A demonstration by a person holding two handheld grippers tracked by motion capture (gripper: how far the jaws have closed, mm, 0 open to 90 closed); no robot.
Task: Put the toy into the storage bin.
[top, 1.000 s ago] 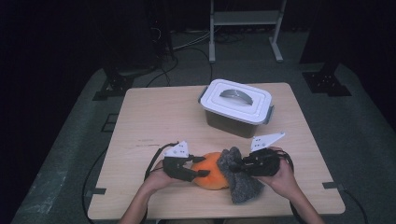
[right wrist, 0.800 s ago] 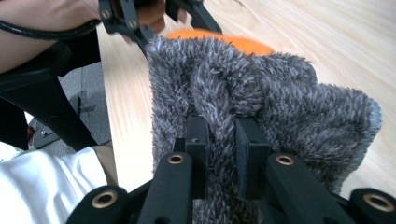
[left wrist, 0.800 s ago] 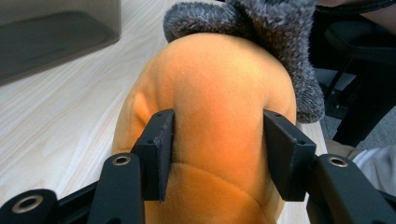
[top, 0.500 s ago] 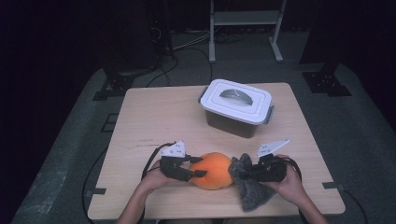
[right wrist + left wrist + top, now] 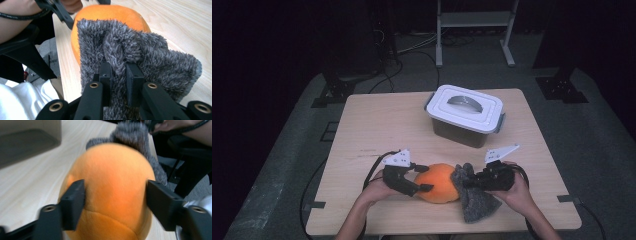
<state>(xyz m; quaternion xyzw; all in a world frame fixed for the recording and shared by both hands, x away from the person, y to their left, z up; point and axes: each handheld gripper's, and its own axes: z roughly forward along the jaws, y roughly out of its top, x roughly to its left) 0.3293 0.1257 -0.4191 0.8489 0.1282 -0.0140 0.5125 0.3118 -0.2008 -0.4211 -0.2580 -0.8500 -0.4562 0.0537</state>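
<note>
An orange plush ball (image 5: 439,182) lies on the wooden table (image 5: 377,125) near its front edge. My left gripper (image 5: 426,178) comes at it from the left. Its jaws have just been opening and now stand one on each side of the ball (image 5: 112,182), at its sides without pinching it. A grey fuzzy cloth (image 5: 477,200) lies against the ball's right side and spreads toward the front edge. My right gripper (image 5: 466,184) is shut on a raised fold of that cloth (image 5: 150,57); in the right gripper view its jaws (image 5: 118,67) clamp the pile, with the orange ball (image 5: 110,12) behind.
A white-lidded storage box (image 5: 464,112) with a handle stands at the back middle of the table; its dark side shows in the left gripper view (image 5: 27,140). Bare tabletop stretches to the left and back left. Cables and stand legs lie on the floor beyond.
The right gripper has drawn the grey cloth rightward and toward the front, off the ball. The left gripper's jaws have gone from pinched shut to spread around the ball.
</note>
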